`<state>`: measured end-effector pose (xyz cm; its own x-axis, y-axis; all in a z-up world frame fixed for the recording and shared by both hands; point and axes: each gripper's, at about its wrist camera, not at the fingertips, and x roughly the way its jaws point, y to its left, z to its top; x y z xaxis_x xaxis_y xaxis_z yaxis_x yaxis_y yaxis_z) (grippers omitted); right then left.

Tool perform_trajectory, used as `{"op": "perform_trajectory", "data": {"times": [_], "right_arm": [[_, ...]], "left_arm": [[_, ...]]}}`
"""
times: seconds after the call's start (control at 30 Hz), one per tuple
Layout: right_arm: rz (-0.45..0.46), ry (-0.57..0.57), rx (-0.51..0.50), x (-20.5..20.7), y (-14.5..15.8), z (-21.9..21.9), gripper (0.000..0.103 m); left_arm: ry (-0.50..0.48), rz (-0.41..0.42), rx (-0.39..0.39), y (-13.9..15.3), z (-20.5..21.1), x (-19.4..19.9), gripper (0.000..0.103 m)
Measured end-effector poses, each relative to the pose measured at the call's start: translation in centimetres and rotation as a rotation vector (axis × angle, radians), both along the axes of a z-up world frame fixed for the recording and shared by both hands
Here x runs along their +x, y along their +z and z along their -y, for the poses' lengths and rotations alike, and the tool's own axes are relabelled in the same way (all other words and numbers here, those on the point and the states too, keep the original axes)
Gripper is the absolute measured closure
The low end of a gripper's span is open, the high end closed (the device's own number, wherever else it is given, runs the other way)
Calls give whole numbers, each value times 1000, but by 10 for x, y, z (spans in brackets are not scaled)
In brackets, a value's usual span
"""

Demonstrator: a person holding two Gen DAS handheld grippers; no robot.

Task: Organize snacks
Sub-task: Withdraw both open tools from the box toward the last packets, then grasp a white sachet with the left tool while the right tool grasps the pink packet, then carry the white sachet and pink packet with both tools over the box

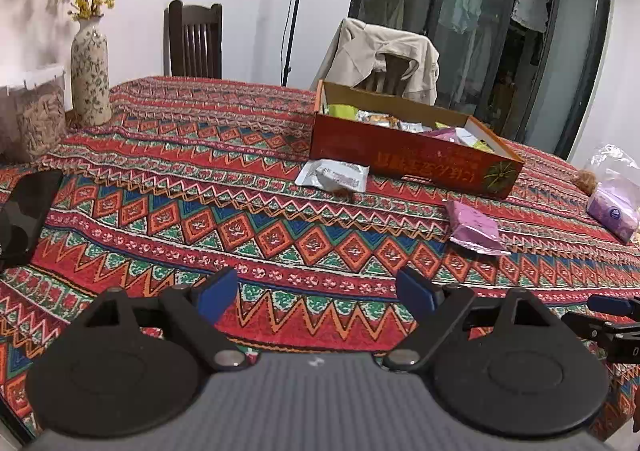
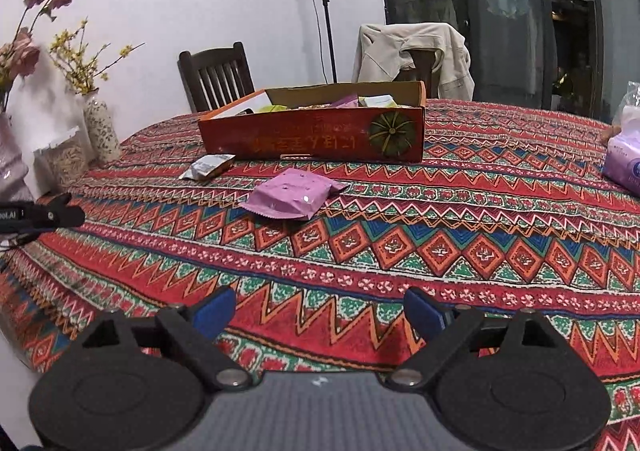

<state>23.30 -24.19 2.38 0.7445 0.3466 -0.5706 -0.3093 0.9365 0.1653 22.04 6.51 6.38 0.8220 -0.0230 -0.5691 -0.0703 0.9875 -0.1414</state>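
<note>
Red zigzag cloth covers the counter (image 1: 224, 219), and both pairs of jaws hang over its near edge with nothing between them. The left gripper (image 1: 316, 291) has its blue pads spread wide apart; ahead of it and slightly to its right lies a silver snack packet (image 1: 332, 177), just in front of the red cardboard box (image 1: 404, 159), which already holds several packets. A purple snack packet (image 1: 474, 229) lies further to the right of those jaws, well apart from them. The right gripper (image 2: 320, 315) also has its jaws wide apart and empty; from there the purple snack packet (image 2: 290, 195) lies ahead and a little left, the silver snack packet (image 2: 208, 167) beyond it further left, and the red cardboard box (image 2: 316, 139) behind both.
</note>
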Motion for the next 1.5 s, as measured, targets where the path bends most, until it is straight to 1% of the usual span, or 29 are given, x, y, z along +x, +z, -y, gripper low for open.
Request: {"op": "perform_trajectory", "data": {"times": [0.13, 0.23, 0.37, 0.5, 0.53, 0.57, 0.6, 0.63, 0.67, 0.7, 0.77, 0.83, 0.93, 0.97, 1.0, 1.03, 1.07, 1.1, 1.13, 1.17, 1.23, 1.3, 1.33, 1.37, 1.4, 1.5], "right_arm": [[-53, 5, 42, 24, -3, -11, 12], [-96, 25, 76, 50, -8, -25, 12], [-102, 42, 54, 91, -9, -54, 11], [-124, 38, 66, 137, -7, -81, 10], [-122, 30, 53, 145, -8, -88, 11], [-109, 29, 34, 149, -8, -94, 15], [-94, 28, 7, 152, -9, -100, 24], [-73, 29, -28, 152, -11, -104, 28], [-61, 38, -49, 152, -11, -106, 32], [-59, 46, -51, 153, -11, -105, 33], [-62, 51, -47, 155, -10, -99, 35], [-56, 36, -60, 156, -8, -92, 36], [-65, 19, -38, 159, -8, -77, 36], [-70, 15, -23, 159, -9, -72, 35], [-70, 12, -6, 160, -10, -67, 35], [-70, 7, 4, 161, -11, -64, 34], [-69, 7, 4, 162, -11, -62, 31], [-67, 4, 0, 163, -12, -62, 28], [-64, 4, -2, 165, -12, -63, 27], [-65, 5, -3, 167, -13, -64, 26], [-62, 4, -10, 173, -13, -66, 25], [-52, -1, -21, 178, -14, -69, 26], [-45, -4, -43, 179, -15, -71, 27], [-36, -3, -64, 178, -15, -74, 31], [-30, -3, -65, 177, -15, -74, 40], [-32, 4, -53, 172, -14, -70, 41]], "left_arm": [[-8, -15, -4, -7, -4, 14, 15], [-18, -20, -10, -11, -10, 25, 15], [-39, -25, 0, -16, -16, 44, 15], [-78, -22, 21, -17, -18, 73, 15], [-89, -18, 23, -16, -17, 81, 15], [-97, -16, 27, -15, -17, 92, 11], [-103, -10, 29, -15, -16, 100, 9], [-116, -1, 31, -16, -15, 112, 7], [-135, -7, 48, -18, -12, 126, 7], [-150, -16, 75, -19, -8, 139, 7], [-177, 4, 109, -21, -1, 162, 6], [-183, -13, 118, -23, 3, 183, 6], [-202, -46, 116, -30, 8, 211, 6], [-189, -60, 118, -35, 8, 219, 7], [-172, -74, 117, -40, 8, 224, 11], [-169, -79, 116, -43, 7, 226, 21], [-174, -50, 141, -45, 10, 222, 32], [-191, -42, 149, -46, 10, 220, 35], [-200, -39, 152, -46, 11, 218, 46], [-207, -39, 154, -44, 12, 215, 49], [-194, -54, 156, -40, 14, 210, 54], [-176, -74, 155, -35, 17, 196, 55], [-168, -77, 143, -34, 18, 189, 56], [-162, -77, 127, -32, 19, 181, 56], [-157, -76, 110, -31, 20, 170, 56], [-135, -55, 75, -24, 26, 135, 56]]}}
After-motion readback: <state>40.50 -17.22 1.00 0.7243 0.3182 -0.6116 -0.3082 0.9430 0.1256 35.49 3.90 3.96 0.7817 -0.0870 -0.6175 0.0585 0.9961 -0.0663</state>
